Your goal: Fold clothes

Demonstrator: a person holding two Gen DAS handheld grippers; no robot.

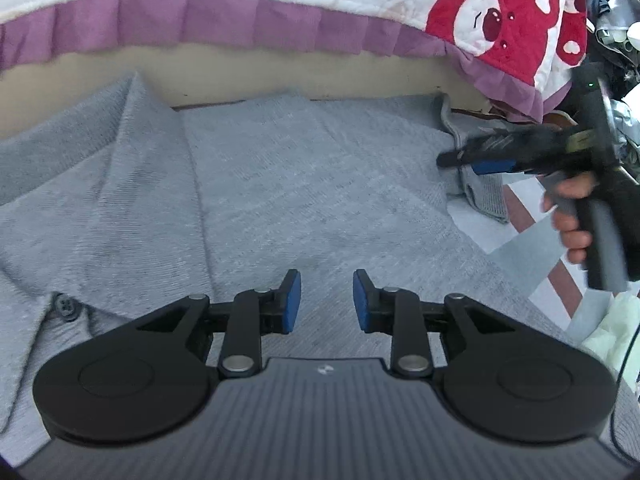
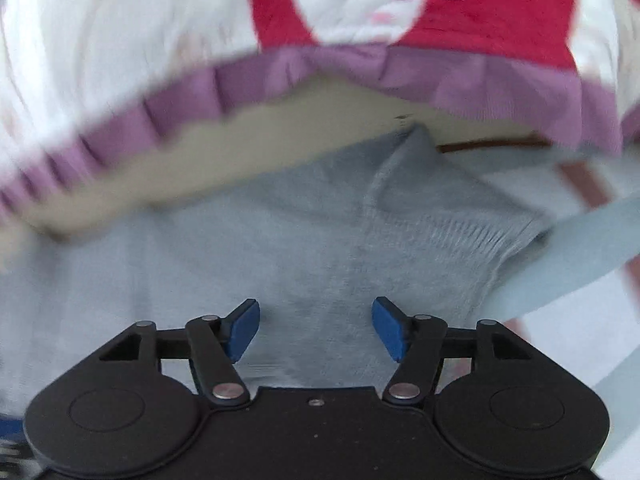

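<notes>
A grey knit garment (image 1: 280, 184) with a collar and a dark button (image 1: 64, 306) lies flat, partly folded, with a fold line running down its middle. My left gripper (image 1: 327, 302) is open and empty just above its near part. My right gripper (image 1: 476, 162) shows at the right of the left wrist view, over the garment's ribbed cuff (image 1: 484, 196). In the right wrist view my right gripper (image 2: 316, 330) is open and empty above the grey fabric (image 2: 280, 248), with the ribbed cuff (image 2: 472, 236) just ahead; this view is blurred.
A white quilt with a purple ruffle (image 1: 240, 24) and red bear prints (image 1: 496, 16) hangs along the far side over a beige edge (image 1: 280, 76). A striped surface (image 1: 528, 216) shows at the right. Dark clutter (image 1: 616, 40) sits at the far right.
</notes>
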